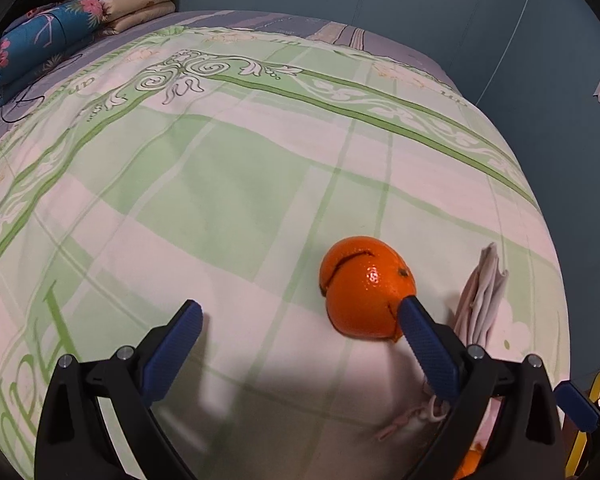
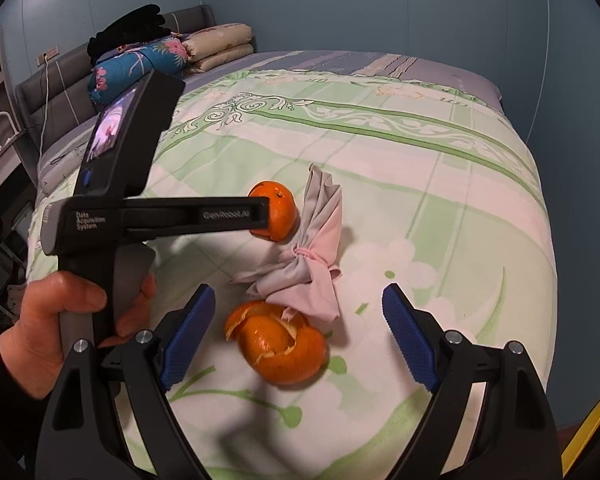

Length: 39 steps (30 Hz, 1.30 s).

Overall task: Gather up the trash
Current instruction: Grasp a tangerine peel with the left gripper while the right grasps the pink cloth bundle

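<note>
An orange peel dome (image 1: 364,288) lies on the green-and-white bedspread (image 1: 220,184). My left gripper (image 1: 300,312) is open, its right fingertip touching the peel's near right side. In the right wrist view the same peel (image 2: 278,212) sits at the tip of the left gripper's body (image 2: 156,220). A second, torn-open orange peel (image 2: 280,344) lies between the fingers of my open right gripper (image 2: 300,304). A knotted pink-grey cloth (image 2: 312,256) lies between the two peels; it also shows in the left wrist view (image 1: 482,296).
Folded quilts and pillows (image 2: 172,56) are stacked at the head of the bed by the grey headboard (image 2: 52,80). A blue wall (image 2: 380,4) runs behind the bed. A yellow-edged object (image 2: 596,428) is at the lower right, off the bed's edge.
</note>
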Available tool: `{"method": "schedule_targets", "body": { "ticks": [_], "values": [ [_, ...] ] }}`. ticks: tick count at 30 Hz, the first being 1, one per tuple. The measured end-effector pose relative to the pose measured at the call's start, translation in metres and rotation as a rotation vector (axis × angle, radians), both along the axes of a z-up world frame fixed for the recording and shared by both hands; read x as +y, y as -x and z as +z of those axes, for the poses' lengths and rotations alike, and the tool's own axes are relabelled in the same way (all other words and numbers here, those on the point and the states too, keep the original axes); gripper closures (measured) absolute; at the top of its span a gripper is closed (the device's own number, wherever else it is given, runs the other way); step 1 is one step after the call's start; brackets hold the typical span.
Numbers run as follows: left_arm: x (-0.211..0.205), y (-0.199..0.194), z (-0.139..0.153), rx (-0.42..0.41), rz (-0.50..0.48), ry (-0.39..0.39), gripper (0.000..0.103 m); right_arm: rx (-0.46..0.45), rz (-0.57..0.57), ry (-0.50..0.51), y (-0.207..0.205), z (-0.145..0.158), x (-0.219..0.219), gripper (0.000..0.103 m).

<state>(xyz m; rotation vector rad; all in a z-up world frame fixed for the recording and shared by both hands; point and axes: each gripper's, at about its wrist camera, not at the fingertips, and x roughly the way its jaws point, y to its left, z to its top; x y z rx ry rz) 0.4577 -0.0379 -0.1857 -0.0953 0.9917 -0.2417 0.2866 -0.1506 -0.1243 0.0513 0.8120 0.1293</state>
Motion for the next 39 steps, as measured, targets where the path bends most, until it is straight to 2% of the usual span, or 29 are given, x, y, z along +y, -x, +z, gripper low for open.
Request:
{"method": "schedule_targets", "body": {
  "ticks": [8,12,18,20,24,27,28,30,32,34,39],
  "values": [
    [-0.013,-0.016,-0.006,-0.012,-0.016,-0.022,0.009,0.016,-0.004,0.042,-0.018,-0.008,0.008,0.022],
    [-0.012,-0.029,-0.006,-0.003,-0.012,-0.001,0.012,0.038,-0.008,0.044,-0.028,-0.018,0.011,0.022],
    [-0.009,-0.05,-0.008,0.012,-0.005,0.037,0.016,0.07,-0.032,0.103,-0.039,-0.036,0.016,0.028],
    [-0.013,-0.055,-0.008,0.009,-0.015,0.033,0.02,0.085,-0.046,0.089,-0.044,-0.04,0.014,0.03],
    [-0.023,-0.063,-0.007,0.004,-0.045,0.039,0.035,0.1,-0.049,0.13,-0.047,-0.047,0.02,0.036],
    [-0.028,-0.061,-0.006,-0.004,-0.074,0.057,0.056,0.092,-0.033,0.178,-0.04,-0.048,0.029,0.049],
    [-0.029,-0.06,-0.005,-0.014,-0.076,0.058,0.063,0.09,-0.024,0.183,-0.038,-0.048,0.032,0.057],
    [-0.032,-0.055,-0.002,-0.041,-0.085,0.04,0.069,0.096,-0.007,0.184,-0.036,-0.05,0.036,0.066],
    [-0.032,-0.052,-0.001,-0.052,-0.092,0.036,0.072,0.087,-0.004,0.196,-0.034,-0.049,0.038,0.08],
    [-0.029,-0.051,0.001,-0.05,-0.092,0.054,0.074,0.077,-0.006,0.185,-0.032,-0.047,0.037,0.086],
    [-0.024,-0.048,0.007,-0.051,-0.082,0.059,0.076,0.071,-0.032,0.128,-0.02,-0.037,0.024,0.088]
  ]
}}
